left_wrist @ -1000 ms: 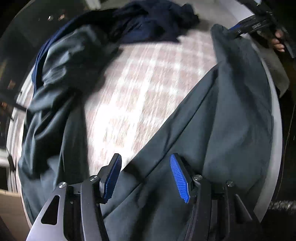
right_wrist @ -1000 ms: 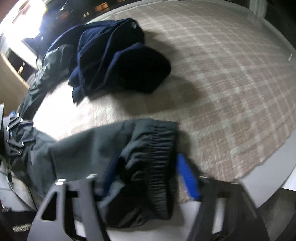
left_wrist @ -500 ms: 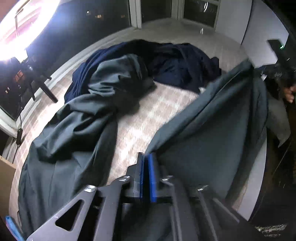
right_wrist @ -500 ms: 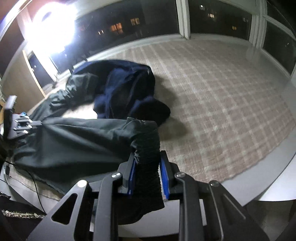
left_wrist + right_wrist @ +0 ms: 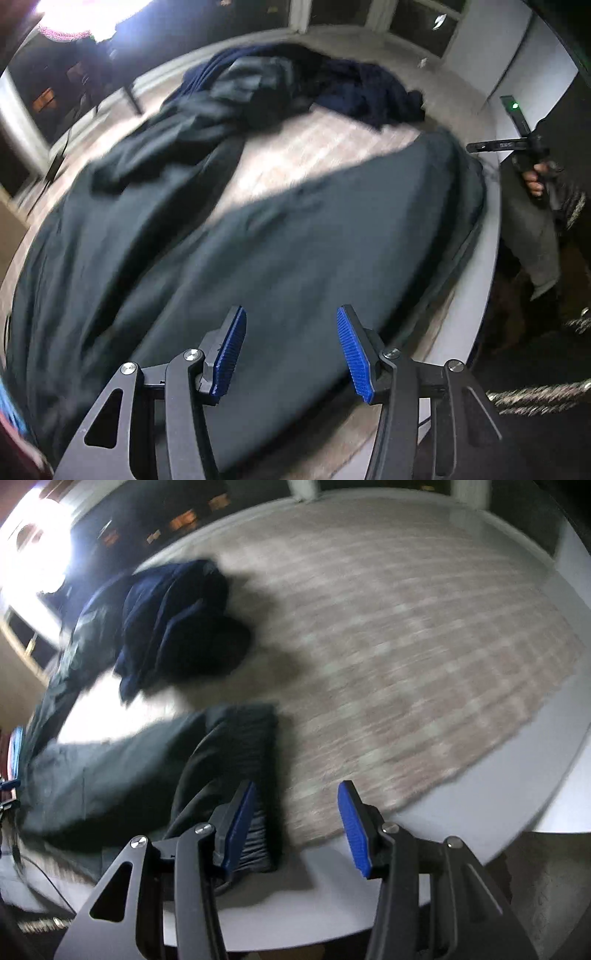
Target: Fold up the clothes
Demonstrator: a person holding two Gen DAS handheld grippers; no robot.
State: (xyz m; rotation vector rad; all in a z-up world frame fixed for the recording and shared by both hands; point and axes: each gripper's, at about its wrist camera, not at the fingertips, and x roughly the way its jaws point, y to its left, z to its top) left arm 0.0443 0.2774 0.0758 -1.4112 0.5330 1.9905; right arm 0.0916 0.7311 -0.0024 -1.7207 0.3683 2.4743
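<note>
Both the left claw and right claw gaped wide, gripping nothing; the dark trousers lay spread, seemingly awaiting a fold needing fresh grips.

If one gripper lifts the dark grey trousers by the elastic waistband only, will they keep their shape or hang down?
The dark grey trousers will probably hang down limp: the cloth lies in soft wrinkles on the plaid cover. The gathered waistband looks thicker, so it likely grips well. One leg trails far across the cover, so it may drag.
</note>
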